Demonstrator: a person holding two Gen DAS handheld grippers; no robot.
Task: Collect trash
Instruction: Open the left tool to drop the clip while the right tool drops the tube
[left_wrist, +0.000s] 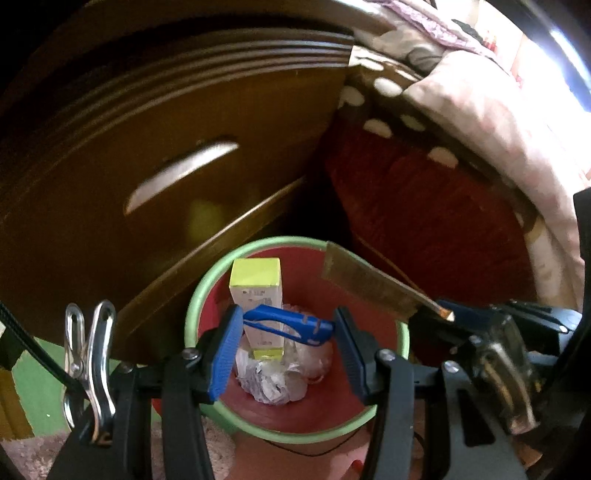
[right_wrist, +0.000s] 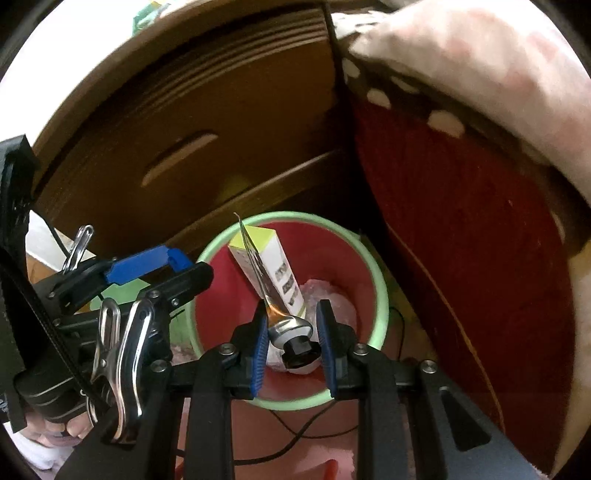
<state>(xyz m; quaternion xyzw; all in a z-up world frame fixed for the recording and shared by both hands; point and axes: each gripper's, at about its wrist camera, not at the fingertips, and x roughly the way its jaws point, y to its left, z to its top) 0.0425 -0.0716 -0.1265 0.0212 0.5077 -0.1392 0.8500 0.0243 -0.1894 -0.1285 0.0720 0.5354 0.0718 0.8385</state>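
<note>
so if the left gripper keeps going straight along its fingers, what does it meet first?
Probably the white and yellow box standing in the bin, or the crumpled wrappers beside it. Depth is unclear. The left gripper holds a blue object.

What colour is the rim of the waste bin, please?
Light green, around a red inside; the bin shows best in the right wrist view.

The floor (left_wrist: 44, 406) is green with a pinkish rug (left_wrist: 33, 454); the green-rimmed bin (left_wrist: 192, 314) stands there beside a wooden cabinet (left_wrist: 110, 147).
</note>
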